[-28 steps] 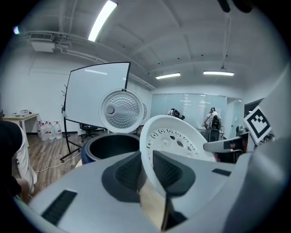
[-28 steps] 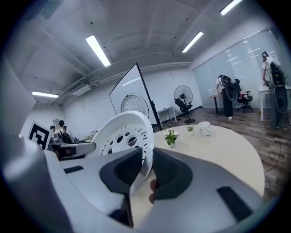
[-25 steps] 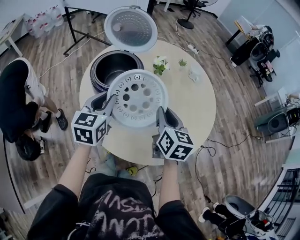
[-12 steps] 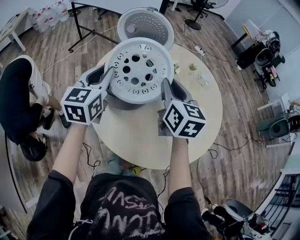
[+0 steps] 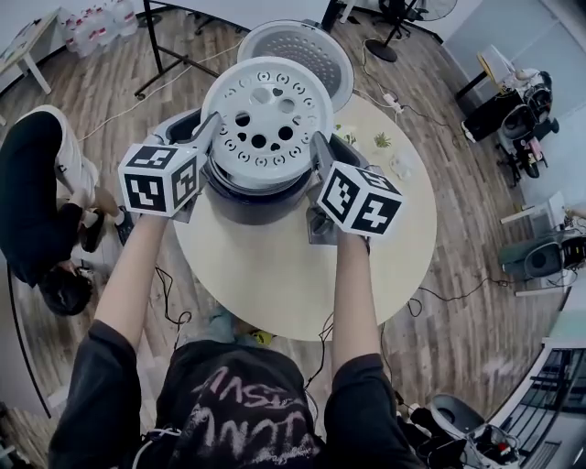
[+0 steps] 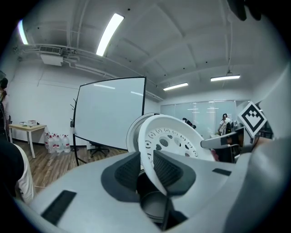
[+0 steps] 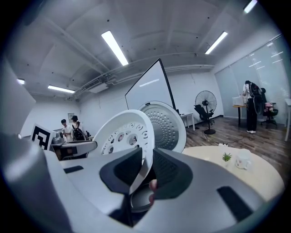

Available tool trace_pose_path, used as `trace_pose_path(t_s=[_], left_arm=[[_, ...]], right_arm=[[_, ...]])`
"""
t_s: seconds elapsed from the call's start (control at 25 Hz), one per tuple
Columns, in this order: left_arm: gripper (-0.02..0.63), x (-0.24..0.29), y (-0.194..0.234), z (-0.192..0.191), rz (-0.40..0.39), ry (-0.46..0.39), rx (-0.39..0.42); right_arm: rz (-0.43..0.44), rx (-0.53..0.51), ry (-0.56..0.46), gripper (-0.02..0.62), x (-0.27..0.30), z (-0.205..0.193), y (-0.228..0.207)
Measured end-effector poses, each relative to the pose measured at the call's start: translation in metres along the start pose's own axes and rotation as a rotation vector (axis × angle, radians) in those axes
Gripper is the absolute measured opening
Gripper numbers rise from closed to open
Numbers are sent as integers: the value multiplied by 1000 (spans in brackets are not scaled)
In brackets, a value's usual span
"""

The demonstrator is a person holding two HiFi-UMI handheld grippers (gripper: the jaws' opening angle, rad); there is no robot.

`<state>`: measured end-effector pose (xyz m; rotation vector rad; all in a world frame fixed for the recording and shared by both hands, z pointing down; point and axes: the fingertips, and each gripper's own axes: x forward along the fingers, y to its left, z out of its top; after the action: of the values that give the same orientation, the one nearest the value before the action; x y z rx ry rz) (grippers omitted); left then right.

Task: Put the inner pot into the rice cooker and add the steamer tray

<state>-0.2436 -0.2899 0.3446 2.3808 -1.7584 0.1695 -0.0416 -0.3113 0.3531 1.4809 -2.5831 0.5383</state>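
The steamer tray looks like light, stiff plastic. The left hand-held gripper pinches its thin rim at nine o'clock and the right hand-held gripper at three, above the rice cooker.

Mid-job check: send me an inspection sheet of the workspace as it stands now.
Surface: round beige table, carrying the cooker and small items.
Job's things: white perforated steamer tray held over the dark round rice cooker, whose grey lid stands open.
Clutter: small green potted plant, white cup, both right of the cooker.
Grippers: left gripper and right gripper each have fingers clamped on the tray's rim, opposite sides.
Cables: dark cables on the wooden floor beside the table.
Surroundings: seated person left of the table, whiteboard, water bottles.
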Motion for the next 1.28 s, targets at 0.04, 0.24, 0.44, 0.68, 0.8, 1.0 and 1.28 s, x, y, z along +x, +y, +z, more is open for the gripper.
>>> trace_pose_path(t_s=[0.04,0.24,0.44,0.68,0.8,1.0,1.28], left_arm=[[98,4,1,-4,-1,13,1],[101,24,11,-25,-6,93,-20],[103,28,13,-64,-5,162,-51],[104,38,17,-95,-4,230,-70],[106,42,20,-102,0,251,-71],[110,48,29,-110,-4,283,-77],[121,56,30,-122,13,343,-61]], right_arm=[[-1,7,15,77,4,-5,-3],[-30,24,101,77,27,-21,-14],[-50,16,173,80,33,-55,-21],[-66,-2,243,83,41,-80,-28],[-74,-16,258,86,47,-83,-28],[-90,-29,275,91,57,-88,-28],[-114,-69,298,109,64,-97,-33]])
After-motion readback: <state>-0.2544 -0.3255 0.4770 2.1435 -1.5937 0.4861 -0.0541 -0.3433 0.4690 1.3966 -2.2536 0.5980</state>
